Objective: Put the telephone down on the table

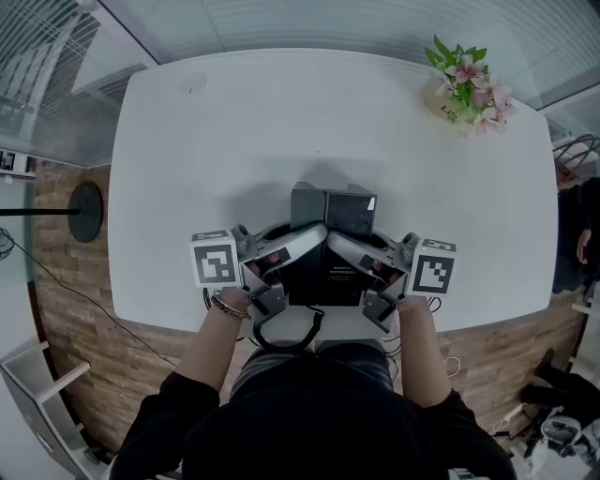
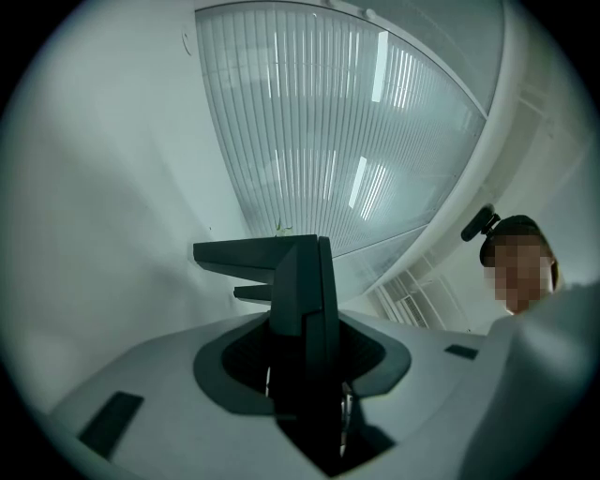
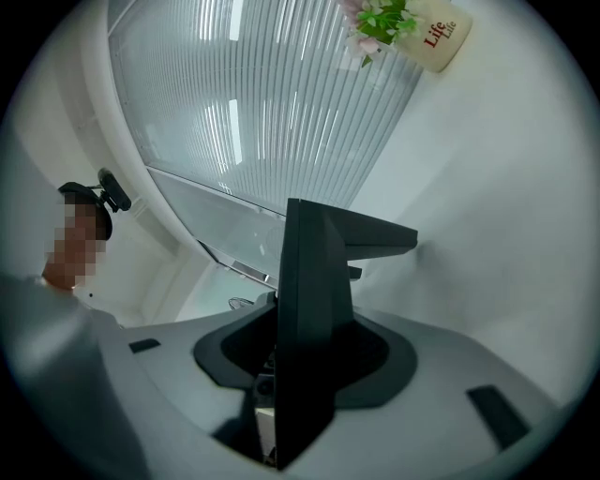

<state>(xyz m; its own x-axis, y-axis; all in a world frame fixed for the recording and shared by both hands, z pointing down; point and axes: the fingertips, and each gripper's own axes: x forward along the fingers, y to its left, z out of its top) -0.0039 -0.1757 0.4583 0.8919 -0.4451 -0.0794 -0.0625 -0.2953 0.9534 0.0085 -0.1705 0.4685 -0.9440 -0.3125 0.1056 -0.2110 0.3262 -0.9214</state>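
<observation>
At the near edge of the smooth, white, rounded table [image 1: 187, 141], the left gripper [image 1: 314, 234] and right gripper [image 1: 339, 242] are clamping the black, boxy telephone [image 1: 336, 208] from both sides.

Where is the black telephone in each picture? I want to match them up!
Head view: the telephone is the black block just below the middle.
Left gripper view: the telephone is the dark upright shape in the lower middle.
Right gripper view: the telephone is the dark upright shape in the lower middle.
Shared landmark: the ribbed glass wall, above the telephone in all three.
</observation>
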